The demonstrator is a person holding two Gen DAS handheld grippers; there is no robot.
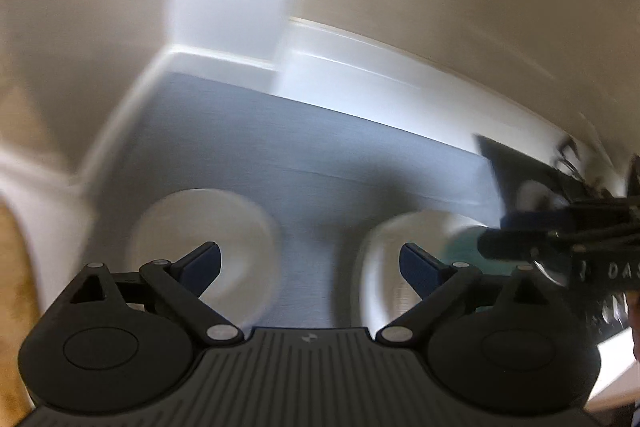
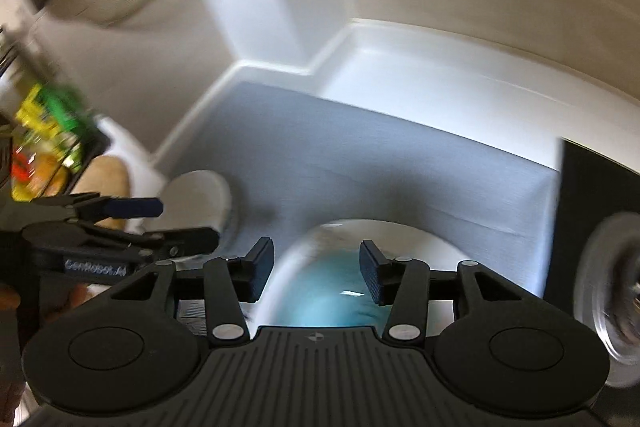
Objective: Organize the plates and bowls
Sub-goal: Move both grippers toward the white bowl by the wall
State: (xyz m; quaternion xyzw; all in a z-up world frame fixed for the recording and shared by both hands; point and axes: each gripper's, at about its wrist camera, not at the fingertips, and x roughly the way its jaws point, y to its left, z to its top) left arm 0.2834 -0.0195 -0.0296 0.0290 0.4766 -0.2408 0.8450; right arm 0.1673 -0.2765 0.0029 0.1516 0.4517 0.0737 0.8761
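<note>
Two tools nearest, left tool (image 1: 312, 265) and right tool (image 2: 316, 277), both spread wide and empty. Beyond, on the grey table (image 1: 320, 155), a white bowl (image 1: 204, 243) and a blue-centred bowl (image 2: 340, 291), well apart, unstacked. Sorting seemingly barely begun.

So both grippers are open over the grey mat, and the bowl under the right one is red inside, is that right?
Not quite. The right wrist view shows the bowl is blue inside, not red. The left gripper and right gripper are both open over the grey mat.
</note>
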